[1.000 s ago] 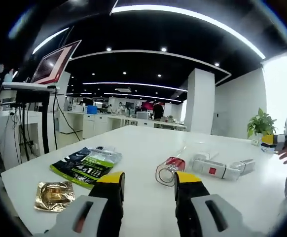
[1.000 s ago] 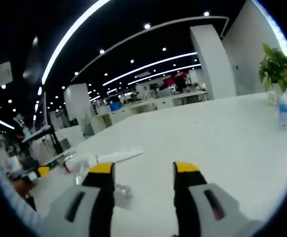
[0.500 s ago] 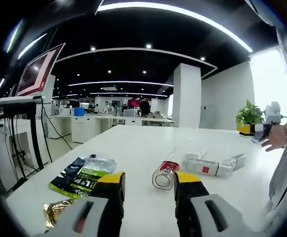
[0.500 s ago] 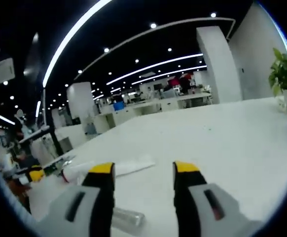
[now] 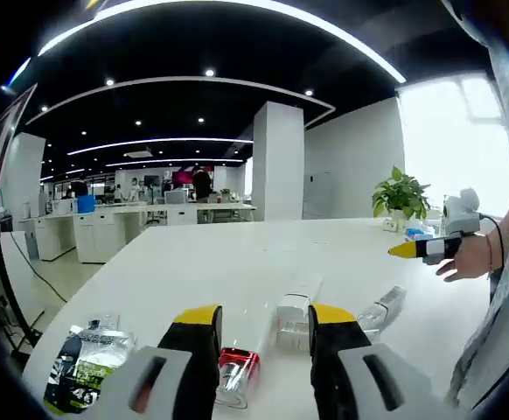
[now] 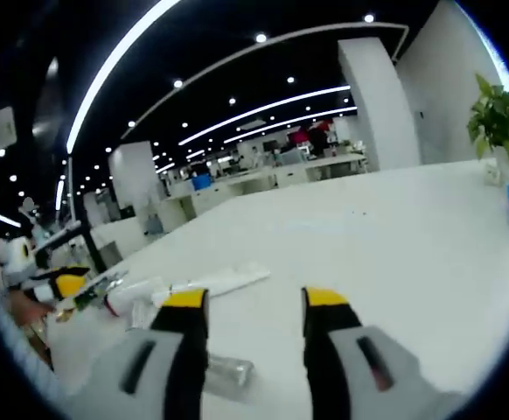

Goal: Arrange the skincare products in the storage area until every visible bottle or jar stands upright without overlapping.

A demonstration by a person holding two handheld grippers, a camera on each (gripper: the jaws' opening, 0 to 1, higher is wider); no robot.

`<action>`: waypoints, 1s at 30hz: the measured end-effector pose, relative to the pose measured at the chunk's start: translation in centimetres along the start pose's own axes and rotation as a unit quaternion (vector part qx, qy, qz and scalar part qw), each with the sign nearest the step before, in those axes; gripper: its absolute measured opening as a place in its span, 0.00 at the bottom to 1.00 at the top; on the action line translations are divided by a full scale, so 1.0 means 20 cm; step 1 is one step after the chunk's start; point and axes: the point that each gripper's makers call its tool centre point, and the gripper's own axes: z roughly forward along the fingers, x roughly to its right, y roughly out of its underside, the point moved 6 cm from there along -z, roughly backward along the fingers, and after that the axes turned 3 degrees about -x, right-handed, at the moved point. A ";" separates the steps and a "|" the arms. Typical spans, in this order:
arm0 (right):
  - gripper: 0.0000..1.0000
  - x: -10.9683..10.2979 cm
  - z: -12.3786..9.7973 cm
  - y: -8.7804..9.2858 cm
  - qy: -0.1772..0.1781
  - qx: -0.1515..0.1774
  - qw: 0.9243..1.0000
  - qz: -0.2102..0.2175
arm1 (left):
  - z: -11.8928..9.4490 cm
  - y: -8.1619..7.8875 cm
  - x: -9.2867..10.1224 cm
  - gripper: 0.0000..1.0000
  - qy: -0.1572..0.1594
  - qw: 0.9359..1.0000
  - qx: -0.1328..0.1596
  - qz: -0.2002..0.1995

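On the white worktop (image 5: 237, 271), the red-capped bottle (image 5: 234, 382) lies on its side between the left hand-held gripper's (image 5: 261, 325) wide-apart, empty jaws. It looks light, hard and slippery; grip the clear body just beside the cap.

Left gripper view: low over the white desk (image 5: 237, 271), facing along it toward the pillar and window; lying bottles just ahead of the left gripper (image 5: 260, 325). Right gripper view: also low, facing across the desk (image 6: 394, 227) toward the far office. Shared: desk top, the bottles, potted plant (image 5: 400, 194).
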 end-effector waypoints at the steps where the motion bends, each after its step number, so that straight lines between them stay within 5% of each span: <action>1: 0.40 0.00 -0.01 0.00 0.002 0.002 1.000 0.002 | 0.03 0.01 0.00 0.41 0.004 1.000 -0.015 0.002; 7: 0.40 0.01 -0.06 -0.01 0.011 0.007 1.000 0.002 | 0.20 0.00 0.02 0.41 0.026 0.998 -0.045 0.037; 20: 0.39 0.04 -0.15 -0.04 0.032 0.015 0.999 -0.001 | 0.55 -0.09 0.08 0.42 0.075 0.990 -0.114 0.041; 24: 0.39 0.05 -0.17 -0.04 0.035 0.016 0.999 -0.004 | 0.64 -0.08 0.11 0.42 0.094 0.981 -0.154 0.078; 30: 0.39 0.05 -0.19 -0.05 0.036 0.017 0.999 -0.007 | 0.78 -0.01 0.14 0.44 0.109 0.956 -0.258 0.093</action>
